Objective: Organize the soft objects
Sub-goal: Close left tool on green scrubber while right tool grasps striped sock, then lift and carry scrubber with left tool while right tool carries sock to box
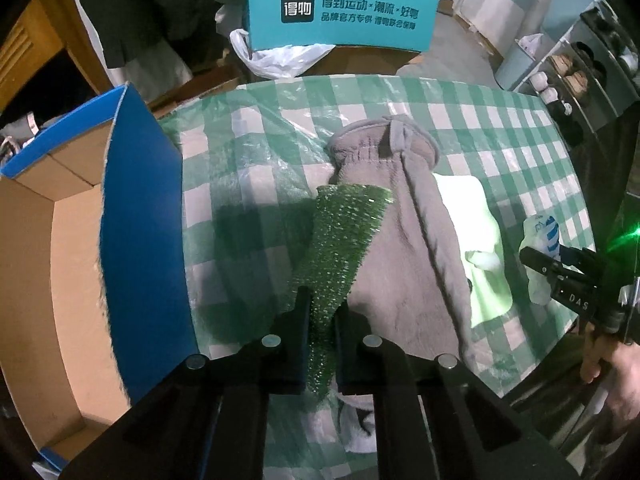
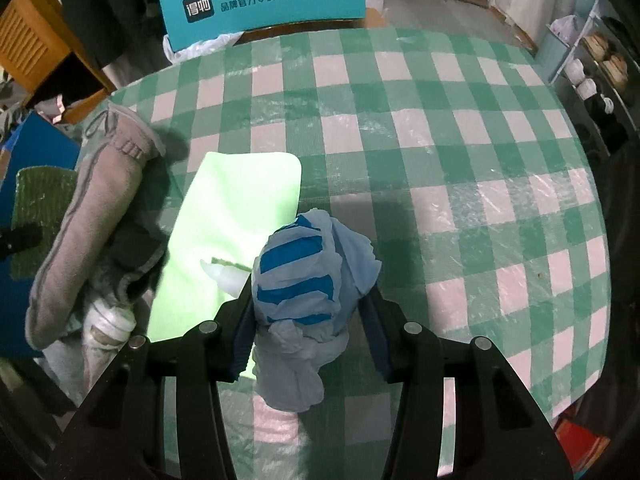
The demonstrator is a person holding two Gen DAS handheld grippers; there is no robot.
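Green-checked table (image 2: 440, 128), cluttered room behind. Left gripper (image 1: 322, 312) pinched tight on a green scrubby strip (image 1: 340, 240), lifted over a grey glove (image 1: 404, 248) beside an open box (image 1: 144, 208). Right gripper (image 2: 308, 300) half closed, pads pressing a blue-striped bag (image 2: 308, 280) above a pale green cloth (image 2: 236, 220). Teal sign (image 1: 340, 12) carries Chinese writing; "DAS" shows on the right gripper in the left view.

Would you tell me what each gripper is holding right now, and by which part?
Left gripper: green scouring pad, pinched at its near end. Right gripper: blue-striped plastic bag, clamped around its bunched middle.
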